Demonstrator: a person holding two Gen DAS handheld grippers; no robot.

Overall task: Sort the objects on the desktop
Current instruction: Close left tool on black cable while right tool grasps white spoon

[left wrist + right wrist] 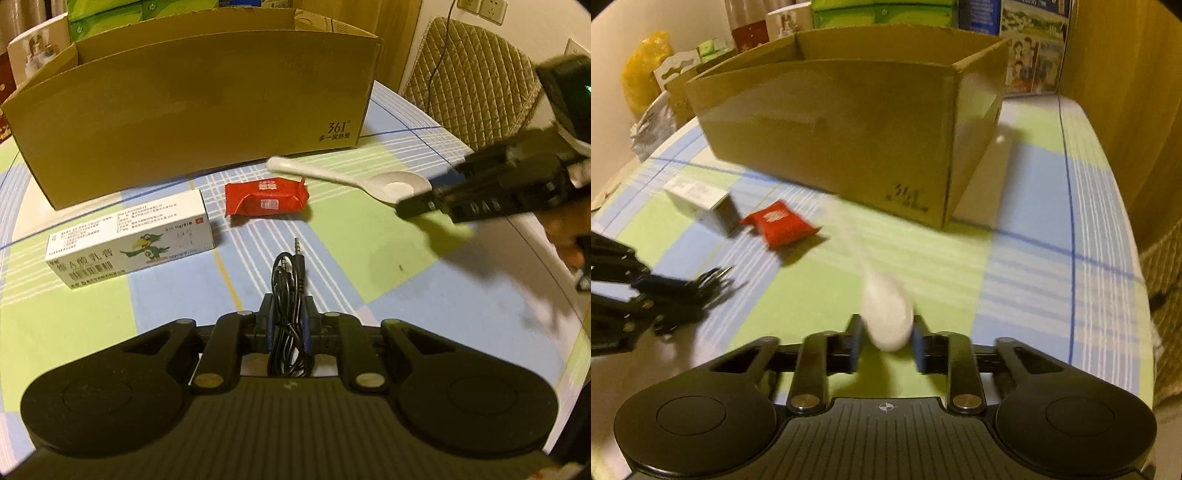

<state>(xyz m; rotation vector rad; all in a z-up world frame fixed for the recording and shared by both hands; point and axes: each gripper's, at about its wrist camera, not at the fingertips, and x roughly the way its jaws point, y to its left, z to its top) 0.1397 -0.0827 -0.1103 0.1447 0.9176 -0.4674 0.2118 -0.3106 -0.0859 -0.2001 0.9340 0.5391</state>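
Coiled audio cable (287,295), limp and light, sits pinched mid-bundle in the left gripper (288,317). Ahead of the right gripper (886,332), whose jaws bracket the white spoon (886,314) bowl, contact is blurred; stiff, slippery, breakable.

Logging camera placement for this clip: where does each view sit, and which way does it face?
Left wrist: on the left tool, shut on the black audio cable, facing the cardboard box; right tool in view.
Right wrist: on the right tool, around the white spoon, facing the same box.
Shared: red packet, white carton.
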